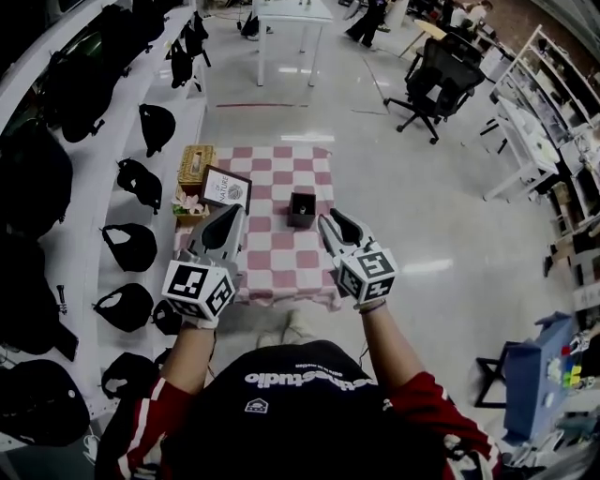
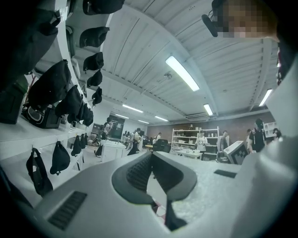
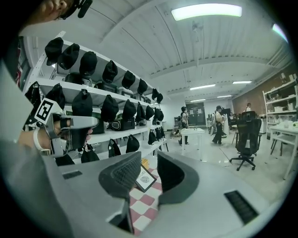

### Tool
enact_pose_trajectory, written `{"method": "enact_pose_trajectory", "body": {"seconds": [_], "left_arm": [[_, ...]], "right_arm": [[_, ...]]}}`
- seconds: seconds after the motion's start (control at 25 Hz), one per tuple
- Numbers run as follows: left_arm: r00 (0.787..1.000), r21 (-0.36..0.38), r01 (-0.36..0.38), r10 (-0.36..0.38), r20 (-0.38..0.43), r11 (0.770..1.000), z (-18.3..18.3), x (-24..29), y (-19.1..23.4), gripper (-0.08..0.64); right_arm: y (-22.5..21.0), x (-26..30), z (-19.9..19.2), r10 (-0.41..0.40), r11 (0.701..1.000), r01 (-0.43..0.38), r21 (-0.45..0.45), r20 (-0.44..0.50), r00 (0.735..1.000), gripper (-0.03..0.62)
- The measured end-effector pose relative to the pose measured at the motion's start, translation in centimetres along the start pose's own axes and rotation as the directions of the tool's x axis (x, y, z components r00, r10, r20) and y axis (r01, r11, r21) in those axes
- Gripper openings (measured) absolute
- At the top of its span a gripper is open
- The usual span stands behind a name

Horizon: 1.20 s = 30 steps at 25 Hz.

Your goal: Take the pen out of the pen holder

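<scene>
A small black pen holder (image 1: 302,208) stands near the middle of the pink-and-white checkered cloth (image 1: 281,267) on a low table. Any pen in it is too small to make out. My left gripper (image 1: 228,223) hovers over the cloth's left side, its jaws shut with nothing between them (image 2: 152,155). Over the cloth's right side, in front of and to the right of the holder, my right gripper (image 1: 332,227) is open and empty (image 3: 149,160). Between its jaws the right gripper view shows a framed picture (image 3: 145,179) and the cloth (image 3: 144,204).
On the cloth's left part stand a framed picture (image 1: 226,187), a wicker tissue box (image 1: 195,164) and flowers (image 1: 187,204). White shelves with several black caps (image 1: 141,183) run along the left. An office chair (image 1: 436,80), a white table (image 1: 291,14) and a blue cart (image 1: 539,375) stand around.
</scene>
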State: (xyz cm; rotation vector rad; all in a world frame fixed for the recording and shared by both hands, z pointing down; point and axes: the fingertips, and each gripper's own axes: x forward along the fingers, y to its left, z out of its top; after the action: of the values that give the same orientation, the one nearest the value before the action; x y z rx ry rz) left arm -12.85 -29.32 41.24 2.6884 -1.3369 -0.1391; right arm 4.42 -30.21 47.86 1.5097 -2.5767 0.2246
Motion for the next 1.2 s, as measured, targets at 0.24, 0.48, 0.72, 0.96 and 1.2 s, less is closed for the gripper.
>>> {"method": "enact_pose_trajectory", "body": {"seconds": [0.24,0.48,0.72,0.96,1.2], "left_arm": [[0.999,0.001,-0.029,0.029,-0.015,1.0,-0.5,1.6,0.1,0.006],[0.997,-0.001,-0.06,0.059,-0.039,0.998,-2.0,2.7,-0.5,0.006],[0.993,-0.005,-0.109,0.109,-0.05,0.994,-3.4,3.9,0.0,0.006],[0.986,0.003,-0.15,0.149,-0.073,0.989,-4.2,4.8,-0.6,0.006],[0.976,0.01,-0.197,0.197,-0.092,0.98,-5.1,5.3,-0.9,0.006]], "right_arm": [[-1.5,2.8,-3.7,0.045,0.999,-0.047,-0.013,-0.093,0.995,0.104],[-3.0,4.9,-7.1,0.096,0.995,-0.1,-0.019,-0.17,0.981,0.106],[-4.6,7.1,-10.5,0.138,0.989,-0.145,-0.014,-0.228,0.964,0.105],[-6.3,8.9,-13.8,0.167,0.982,-0.184,-0.03,-0.289,0.942,0.106],[-7.3,10.3,-16.6,0.213,0.973,-0.231,-0.015,-0.333,0.919,0.106]]}}
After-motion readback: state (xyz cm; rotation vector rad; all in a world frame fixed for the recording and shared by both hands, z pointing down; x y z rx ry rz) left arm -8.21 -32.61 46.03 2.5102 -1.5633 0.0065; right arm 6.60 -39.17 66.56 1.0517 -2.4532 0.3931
